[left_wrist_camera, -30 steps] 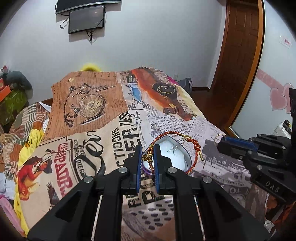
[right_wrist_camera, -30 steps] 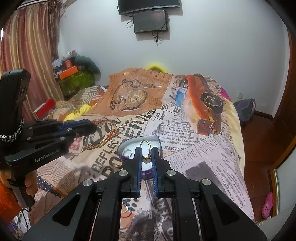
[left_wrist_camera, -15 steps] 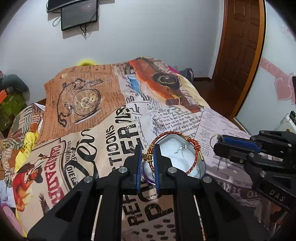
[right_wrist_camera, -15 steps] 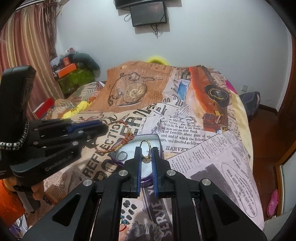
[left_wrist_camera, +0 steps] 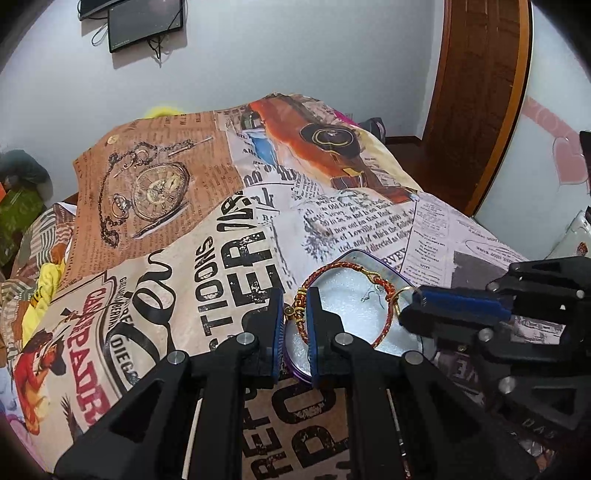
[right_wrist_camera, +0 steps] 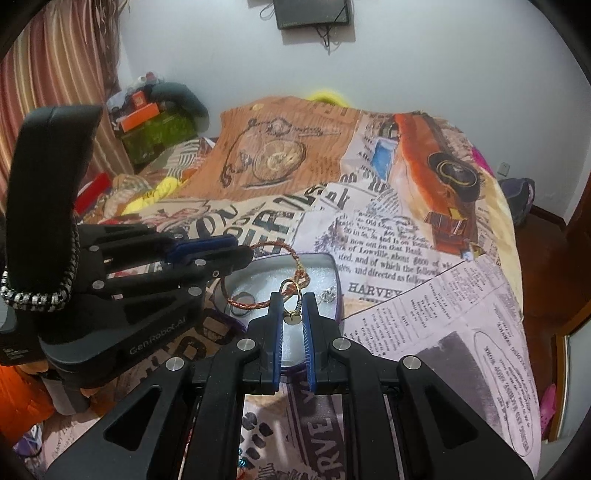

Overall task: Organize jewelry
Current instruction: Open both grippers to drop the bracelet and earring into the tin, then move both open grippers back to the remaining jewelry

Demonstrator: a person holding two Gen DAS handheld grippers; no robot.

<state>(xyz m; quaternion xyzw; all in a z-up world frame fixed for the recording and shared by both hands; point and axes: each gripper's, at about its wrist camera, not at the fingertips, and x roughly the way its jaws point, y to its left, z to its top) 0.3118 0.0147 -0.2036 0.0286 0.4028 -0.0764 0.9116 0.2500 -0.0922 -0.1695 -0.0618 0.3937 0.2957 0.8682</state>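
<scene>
My left gripper (left_wrist_camera: 295, 312) is shut on a red and gold braided bracelet (left_wrist_camera: 384, 286) and holds its loop over an open purple tin (left_wrist_camera: 356, 254) with a white foam lining. My right gripper (right_wrist_camera: 292, 314) is shut on a gold ring (right_wrist_camera: 291, 290) and holds it over the same tin (right_wrist_camera: 334, 264). The bracelet (right_wrist_camera: 255, 304) hangs across the tin in the right wrist view. A silver earring (right_wrist_camera: 328, 296) and a dark ring (right_wrist_camera: 243, 297) lie on the foam. Each gripper shows in the other's view, the right gripper (left_wrist_camera: 417, 308) close beside the bracelet.
The tin rests on a bed covered with a newspaper-print blanket (left_wrist_camera: 229, 251). A wooden door (left_wrist_camera: 480, 92) stands at the right. Clutter and a green box (right_wrist_camera: 159, 129) sit by the curtain at the left. A screen (right_wrist_camera: 314, 13) hangs on the wall.
Both grippers have moved closer together over the tin. The bracelet loop now hangs lower over the foam and the ring sits right beside it.
</scene>
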